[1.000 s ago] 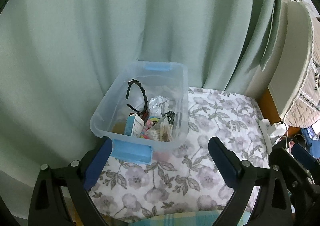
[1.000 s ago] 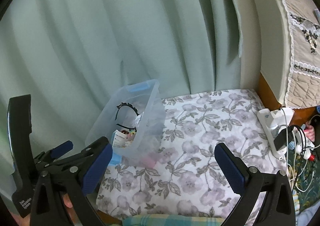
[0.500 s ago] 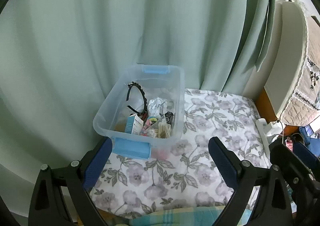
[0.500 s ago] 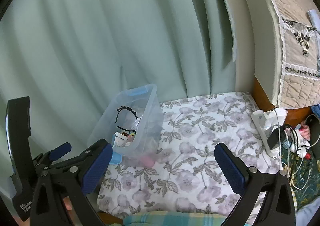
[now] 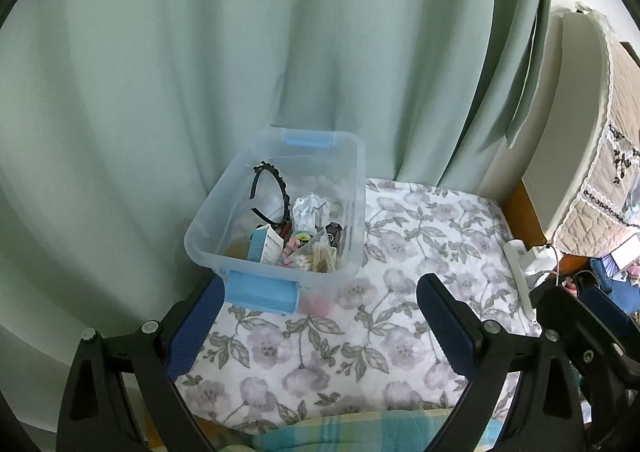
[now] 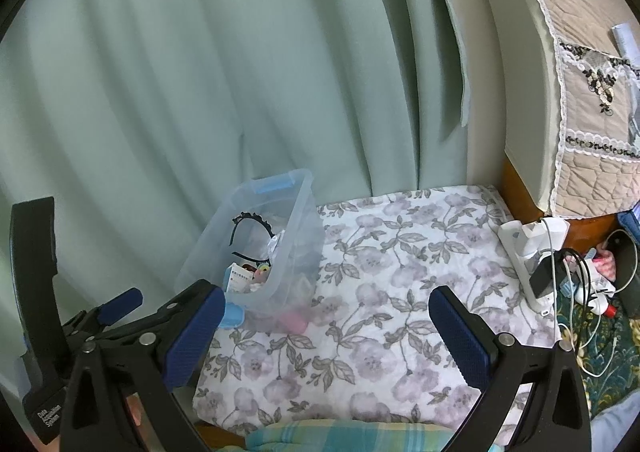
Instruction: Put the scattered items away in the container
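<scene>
Curtain folds, pale green (image 5: 200, 72), fill most of my left wrist view. Below them the clear plastic storage container with blue latches (image 5: 276, 252) sits at the far left of the floral grey-and-white bedcover (image 5: 400, 292), touching the curtain. Inside I see a black studded headband (image 5: 276, 188), a small white-and-blue carton (image 5: 265, 248), crinkled clear wrapping and cotton swabs; the rest is a jumble I cannot sort. My left gripper (image 5: 316, 336) stands wide, empty, short of the container. A white power strip (image 5: 520, 272) lies at the cover's right edge, partly cut off by dark hardware.

From the right wrist view, the container (image 6: 296, 236) is seen side-on, its contents blurred through the wall; something pink shows low behind the plastic, unidentifiable. My right gripper (image 6: 326, 336) is spread wide, holding nothing.
</scene>
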Demonstrator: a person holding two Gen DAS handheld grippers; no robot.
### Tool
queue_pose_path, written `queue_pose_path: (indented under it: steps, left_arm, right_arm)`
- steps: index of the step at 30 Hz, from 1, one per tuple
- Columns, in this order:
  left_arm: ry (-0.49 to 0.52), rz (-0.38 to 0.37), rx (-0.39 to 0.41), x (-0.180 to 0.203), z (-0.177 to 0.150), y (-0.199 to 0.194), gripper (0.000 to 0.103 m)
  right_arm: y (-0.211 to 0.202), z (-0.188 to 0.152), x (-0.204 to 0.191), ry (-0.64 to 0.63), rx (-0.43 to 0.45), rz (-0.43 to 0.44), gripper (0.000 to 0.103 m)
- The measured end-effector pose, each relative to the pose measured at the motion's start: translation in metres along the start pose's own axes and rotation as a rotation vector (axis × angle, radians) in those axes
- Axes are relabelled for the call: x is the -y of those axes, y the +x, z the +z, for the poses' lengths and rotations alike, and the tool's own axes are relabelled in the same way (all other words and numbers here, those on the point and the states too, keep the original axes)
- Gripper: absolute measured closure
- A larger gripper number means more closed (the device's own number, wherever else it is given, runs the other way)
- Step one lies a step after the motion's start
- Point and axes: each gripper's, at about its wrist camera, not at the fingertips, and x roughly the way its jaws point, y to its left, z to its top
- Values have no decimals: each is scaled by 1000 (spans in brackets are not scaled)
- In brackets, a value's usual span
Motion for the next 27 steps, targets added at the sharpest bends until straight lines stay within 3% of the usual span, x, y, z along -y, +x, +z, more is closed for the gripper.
queue_pose_path:
  steps: [27]
  left_arm:
    - [-18,-3,19,-2,0,-3,6]
  right_arm:
    - [1,-2,-5,-7,-7,-8,0]
